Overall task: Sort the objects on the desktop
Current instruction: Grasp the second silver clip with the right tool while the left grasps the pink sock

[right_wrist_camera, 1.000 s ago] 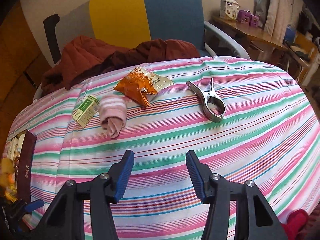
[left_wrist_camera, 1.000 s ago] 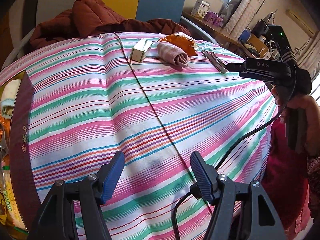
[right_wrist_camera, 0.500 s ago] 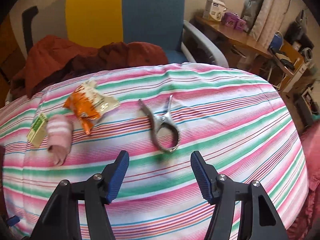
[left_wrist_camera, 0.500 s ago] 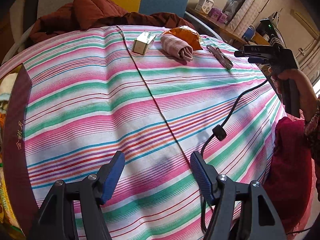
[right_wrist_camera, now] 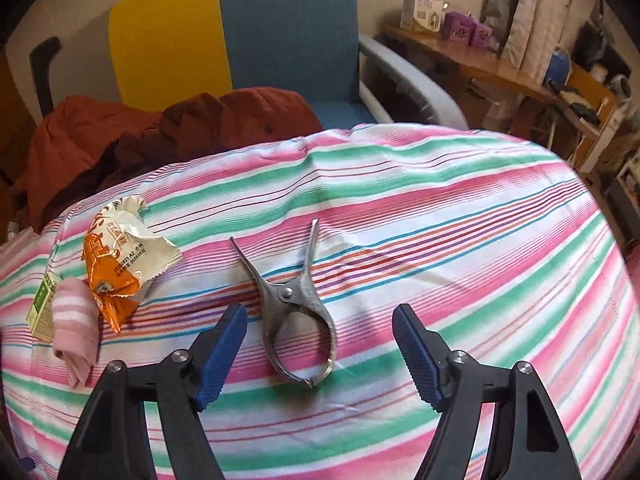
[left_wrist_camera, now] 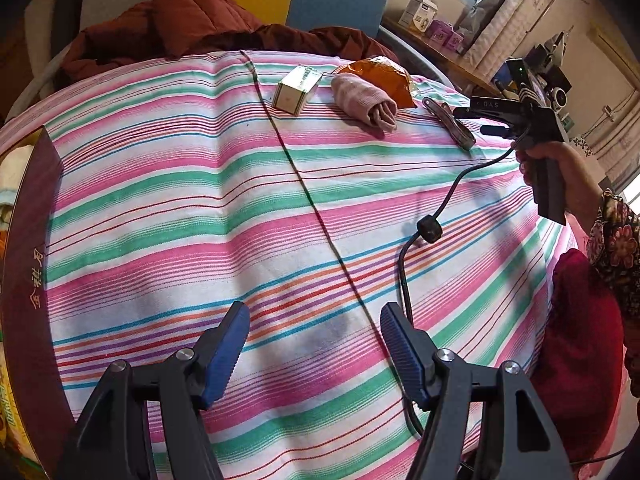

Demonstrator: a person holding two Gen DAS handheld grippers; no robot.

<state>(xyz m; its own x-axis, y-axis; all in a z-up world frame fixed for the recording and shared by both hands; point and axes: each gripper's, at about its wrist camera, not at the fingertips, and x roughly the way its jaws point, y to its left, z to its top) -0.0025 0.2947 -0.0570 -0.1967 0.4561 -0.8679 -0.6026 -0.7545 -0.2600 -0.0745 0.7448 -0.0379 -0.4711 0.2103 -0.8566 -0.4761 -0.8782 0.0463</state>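
A metal clamp (right_wrist_camera: 298, 310) lies on the striped cloth (right_wrist_camera: 440, 220), its looped end between the open fingers of my right gripper (right_wrist_camera: 320, 348), which hovers just above it. Left of it lie an orange snack packet (right_wrist_camera: 116, 264), a rolled pink sock (right_wrist_camera: 76, 332) and a small green-and-white box (right_wrist_camera: 42, 308). In the left wrist view the box (left_wrist_camera: 296, 89), sock (left_wrist_camera: 366, 100), packet (left_wrist_camera: 380, 76) and clamp (left_wrist_camera: 450, 122) sit at the far side. My left gripper (left_wrist_camera: 314, 348) is open and empty over the near cloth. The right gripper (left_wrist_camera: 508, 114) shows at the right, over the clamp.
A dark red box (left_wrist_camera: 30, 280) holding items stands at the left edge. A rust-brown jacket (right_wrist_camera: 160, 136) lies on a yellow and blue chair (right_wrist_camera: 224, 32) behind the table. A black cable (left_wrist_camera: 432, 224) trails across the cloth from the right gripper. A wooden desk (right_wrist_camera: 480, 64) stands at the back right.
My right gripper has moved right and closer, from facing the packet and sock to being centred over the clamp. My left gripper has stayed open and nearly still.
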